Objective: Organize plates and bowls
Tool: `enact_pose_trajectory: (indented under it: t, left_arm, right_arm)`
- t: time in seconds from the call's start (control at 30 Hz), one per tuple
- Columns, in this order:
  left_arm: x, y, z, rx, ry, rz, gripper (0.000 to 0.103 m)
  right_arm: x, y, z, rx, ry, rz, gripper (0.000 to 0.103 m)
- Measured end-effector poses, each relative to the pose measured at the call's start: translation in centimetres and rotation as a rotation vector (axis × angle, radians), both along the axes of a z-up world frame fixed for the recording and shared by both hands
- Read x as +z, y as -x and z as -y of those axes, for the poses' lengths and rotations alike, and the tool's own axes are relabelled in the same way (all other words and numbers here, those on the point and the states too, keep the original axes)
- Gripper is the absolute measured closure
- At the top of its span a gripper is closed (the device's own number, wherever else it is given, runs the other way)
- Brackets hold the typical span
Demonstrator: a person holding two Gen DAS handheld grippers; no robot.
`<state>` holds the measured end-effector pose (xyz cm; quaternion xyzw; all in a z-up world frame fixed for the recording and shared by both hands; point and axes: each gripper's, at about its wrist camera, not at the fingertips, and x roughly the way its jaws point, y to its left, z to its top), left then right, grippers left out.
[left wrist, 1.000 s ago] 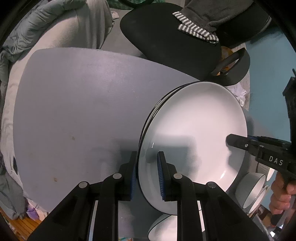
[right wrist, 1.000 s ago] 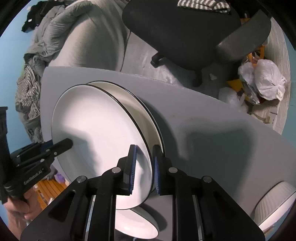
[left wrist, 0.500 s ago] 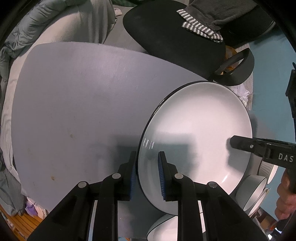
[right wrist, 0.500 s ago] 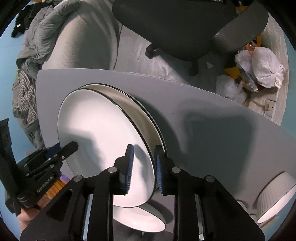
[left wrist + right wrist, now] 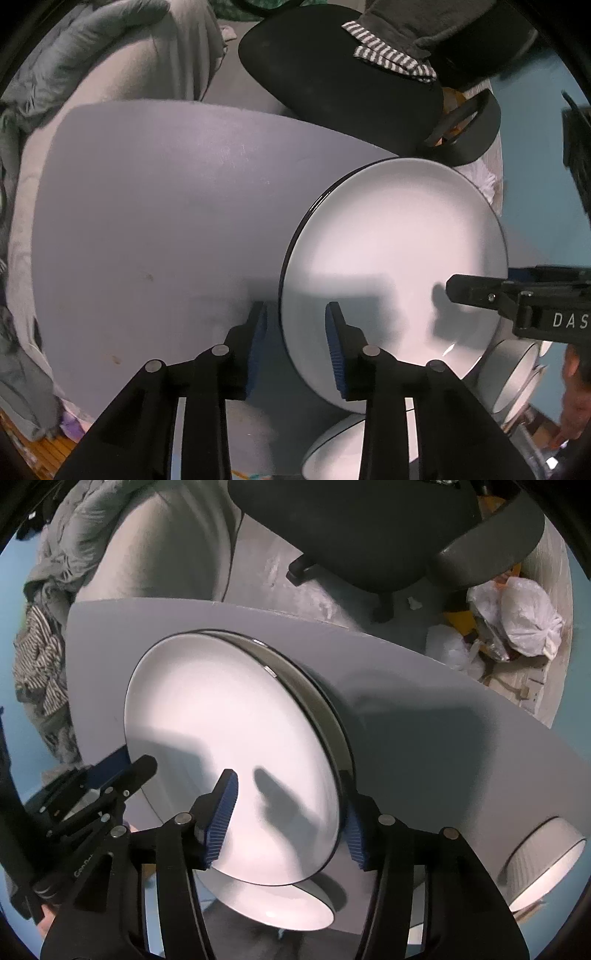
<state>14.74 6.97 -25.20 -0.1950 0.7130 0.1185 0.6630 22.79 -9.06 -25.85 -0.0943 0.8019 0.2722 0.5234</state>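
A large white plate with a black rim [image 5: 391,258] lies on top of a second matching plate [image 5: 332,716] on the grey table [image 5: 147,221]. My left gripper [image 5: 295,343] is open, its jaws standing on either side of the plate's near rim. My right gripper [image 5: 288,819] is open too, wide around the opposite rim of the stack [image 5: 229,731]. Each gripper shows in the other's view. A smaller white bowl [image 5: 280,904] sits at the table edge beside the stack.
A ribbed white bowl [image 5: 543,860] stands at the table's right end; more white bowls [image 5: 517,373] lie beyond the plate. A black office chair [image 5: 343,74] stands behind the table. Grey bedding [image 5: 110,55] lies at the back left, plastic bags [image 5: 517,620] on the floor.
Both grippers have opened and let go of the top plate. The top plate has settled flat onto the lower one, whose rim no longer shows in the left wrist view.
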Motion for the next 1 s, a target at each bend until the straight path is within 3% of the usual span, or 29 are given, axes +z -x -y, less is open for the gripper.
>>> enact_pose_trajectory:
  t: [0.47,0.57,0.7,0.9,1.0]
  left_arm:
    - [1.2,1.1,0.4,-0.009,-0.004,0.032,0.069]
    - [1.5,1.5,0.3,-0.004,-0.001,0.04,0.069]
    - [1.9,2.0,0.2,0.001,-0.003,0.05,0.069]
    - [2.7,3.1,0.7,-0.017,-0.034,0.071,0.063]
    - [3.0,3.7,0.7,-0.02,-0.039,0.083,0.059]
  right_arm:
    - [0.9,1.1,-0.8,0.058,0.077,0.053,0.046]
    - [1.2,1.6,-1.0,0.073,0.096,0.083,0.046]
    - [1.7,2.3,-1.3,0.139,0.155,0.194,0.041]
    - [2.0,3.1,-0.6,0.137,0.143,0.255,0.04]
    - [2.4,3.7,-0.2,0.122,0.124,0.28,0.035]
